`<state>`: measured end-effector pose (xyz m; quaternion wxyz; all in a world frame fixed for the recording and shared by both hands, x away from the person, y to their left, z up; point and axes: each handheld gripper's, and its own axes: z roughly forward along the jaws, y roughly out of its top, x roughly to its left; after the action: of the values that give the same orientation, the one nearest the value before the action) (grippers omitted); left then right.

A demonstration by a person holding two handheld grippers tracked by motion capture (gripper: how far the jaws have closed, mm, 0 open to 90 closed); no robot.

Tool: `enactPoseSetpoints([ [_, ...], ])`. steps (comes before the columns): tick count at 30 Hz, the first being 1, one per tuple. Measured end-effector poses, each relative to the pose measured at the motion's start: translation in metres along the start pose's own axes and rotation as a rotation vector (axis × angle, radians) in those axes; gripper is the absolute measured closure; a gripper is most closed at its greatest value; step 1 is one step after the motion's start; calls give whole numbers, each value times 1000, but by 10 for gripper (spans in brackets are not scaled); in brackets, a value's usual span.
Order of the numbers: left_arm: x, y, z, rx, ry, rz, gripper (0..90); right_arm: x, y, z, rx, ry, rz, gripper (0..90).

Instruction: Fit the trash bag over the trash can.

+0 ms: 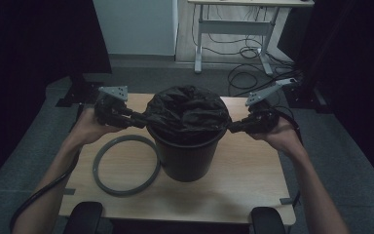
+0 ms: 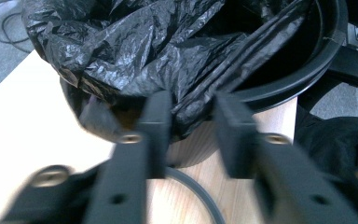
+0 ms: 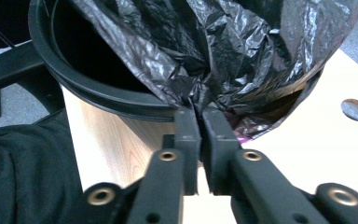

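So the light wooden rectangular desk (image 1: pixel 243 180) has basically two things sitting on it. Smack in the middle stands a black round plastic bin (image 1: pixel 185 158), upright, with a crinkly black plastic bag (image 1: pixel 187 112) stuffed in its mouth. Just left of the bin lies a flat grey plastic ring (image 1: pixel 125 165), its right edge touching or almost touching the bin's base, can't quite tell which. On the far side of the bin from the ring, the desk has a small round hole (image 3: pixel 355 109) cut through the top.
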<state>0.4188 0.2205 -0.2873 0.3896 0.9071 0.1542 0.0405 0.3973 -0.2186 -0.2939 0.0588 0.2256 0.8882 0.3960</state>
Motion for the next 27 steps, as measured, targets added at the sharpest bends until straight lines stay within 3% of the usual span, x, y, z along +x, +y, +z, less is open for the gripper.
enactPoseSetpoints([
  [2,-3,-1,0,-6,4,4,845,2,-2,0,-3,5,-5,880],
  [4,-6,-3,1,-10,-10,10,867,4,-3,1,0,9,-8,881],
  [13,-21,-14,11,7,-70,53,887,12,-12,18,90,10,-19,881],
  [16,-21,-17,12,-11,-82,52,888,14,-12,29,115,14,-31,881],
  [18,-22,-18,16,13,-73,58,889,16,-12,36,126,20,-39,881],
  [27,-30,-18,38,47,-76,99,890,18,-17,46,112,35,-28,881],
])
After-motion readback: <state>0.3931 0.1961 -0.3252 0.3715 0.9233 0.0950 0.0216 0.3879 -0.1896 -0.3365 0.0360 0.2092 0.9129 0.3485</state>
